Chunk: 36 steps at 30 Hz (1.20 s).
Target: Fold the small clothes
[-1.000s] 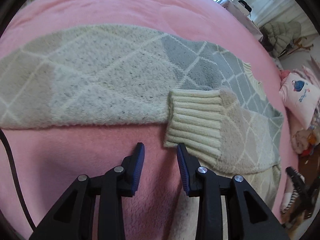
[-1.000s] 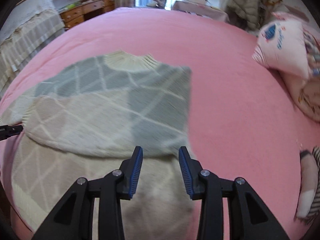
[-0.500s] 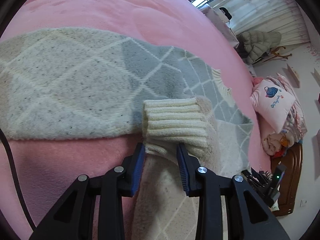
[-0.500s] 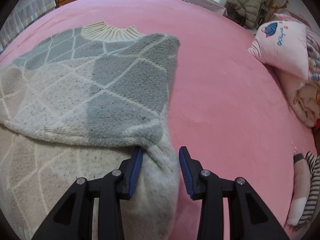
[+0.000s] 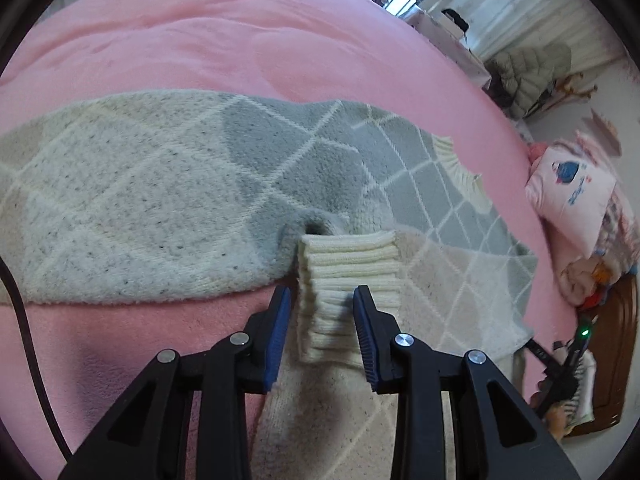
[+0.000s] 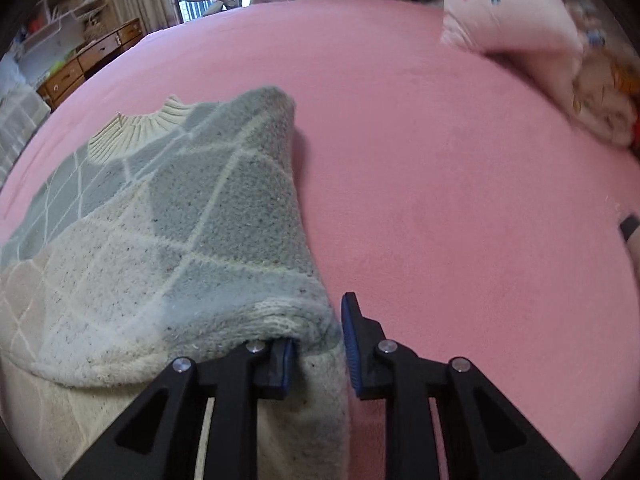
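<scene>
A grey, cream and beige diamond-pattern sweater lies on the pink bed, with one sleeve folded across the body. My left gripper is open, its jaws either side of the sleeve's ribbed cream cuff. In the right wrist view the sweater fills the left side, ribbed collar at the far end. My right gripper is open around the sweater's right side edge, which bunches up over the left finger.
The pink blanket covers the bed to the right of the sweater. Pillows and folded clothes lie at the far right. A wooden dresser and a window stand beyond the bed. A black cable runs at the left.
Both grippers moved forward onto the sweater. The left now straddles the ribbed cuff. The right has slid onto the side edge, and the fabric has ridden up over its left finger.
</scene>
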### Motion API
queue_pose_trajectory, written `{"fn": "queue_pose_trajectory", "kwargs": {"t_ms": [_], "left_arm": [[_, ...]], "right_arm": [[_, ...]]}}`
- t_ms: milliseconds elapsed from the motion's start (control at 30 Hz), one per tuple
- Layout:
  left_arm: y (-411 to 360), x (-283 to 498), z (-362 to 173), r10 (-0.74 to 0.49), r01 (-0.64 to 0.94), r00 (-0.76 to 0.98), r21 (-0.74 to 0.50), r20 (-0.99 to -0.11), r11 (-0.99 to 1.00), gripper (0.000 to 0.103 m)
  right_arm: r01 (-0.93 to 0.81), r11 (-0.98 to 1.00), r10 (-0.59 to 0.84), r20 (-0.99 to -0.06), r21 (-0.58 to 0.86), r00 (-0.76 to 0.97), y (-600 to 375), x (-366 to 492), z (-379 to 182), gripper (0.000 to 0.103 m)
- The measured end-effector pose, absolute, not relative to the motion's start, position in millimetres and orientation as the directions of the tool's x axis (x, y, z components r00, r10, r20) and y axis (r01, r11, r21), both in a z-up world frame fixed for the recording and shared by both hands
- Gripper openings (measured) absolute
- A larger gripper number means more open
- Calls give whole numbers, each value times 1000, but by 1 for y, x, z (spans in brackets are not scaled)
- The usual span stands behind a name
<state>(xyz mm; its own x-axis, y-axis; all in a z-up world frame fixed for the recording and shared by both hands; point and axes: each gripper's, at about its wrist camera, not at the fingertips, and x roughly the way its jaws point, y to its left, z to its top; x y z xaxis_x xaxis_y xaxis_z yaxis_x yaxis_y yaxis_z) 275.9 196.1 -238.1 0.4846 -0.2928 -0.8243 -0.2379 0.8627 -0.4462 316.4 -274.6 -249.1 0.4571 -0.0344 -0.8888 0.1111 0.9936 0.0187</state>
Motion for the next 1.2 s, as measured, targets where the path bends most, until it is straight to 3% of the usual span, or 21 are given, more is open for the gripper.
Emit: {"fn": "queue_pose_trajectory", "kwargs": {"t_ms": [67, 233, 500, 700, 1000, 1033, 1067, 1100, 1200], "left_arm": [[187, 279, -240, -266, -226, 469, -405, -842, 886, 30], [175, 291, -245, -216, -232, 452, -348, -865, 908, 31], [162, 295, -232, -121, -174, 456, -222, -882, 959, 31], [152, 302, -234, -86, -131, 450, -161, -889, 978, 31], [146, 311, -230, -61, -110, 464, -126, -884, 986, 31], [146, 311, -230, -58, -105, 465, -120, -883, 987, 31], [145, 312, -230, -54, -102, 466, -114, -883, 988, 31], [145, 313, -229, -54, -98, 470, -112, -881, 989, 31], [143, 315, -230, -42, -89, 480, -96, -876, 991, 31]], "right_arm": [[127, 992, -42, -891, 18, 453, -279, 314, -249, 39], [155, 984, 15, -898, 92, 439, -300, 312, -252, 51], [-42, 999, 44, -910, 29, 411, -277, 284, -201, 52], [-50, 997, 68, -876, 51, 477, -277, 316, -156, 54], [43, 997, 43, -921, 65, 386, -256, 420, -215, 54], [52, 997, 31, -926, 55, 376, -255, 426, -223, 52], [55, 998, 14, -924, 38, 383, -254, 428, -226, 23], [63, 998, -2, -922, 24, 388, -256, 430, -228, 18], [126, 992, -23, -907, 33, 421, -275, 431, -230, 18]]}}
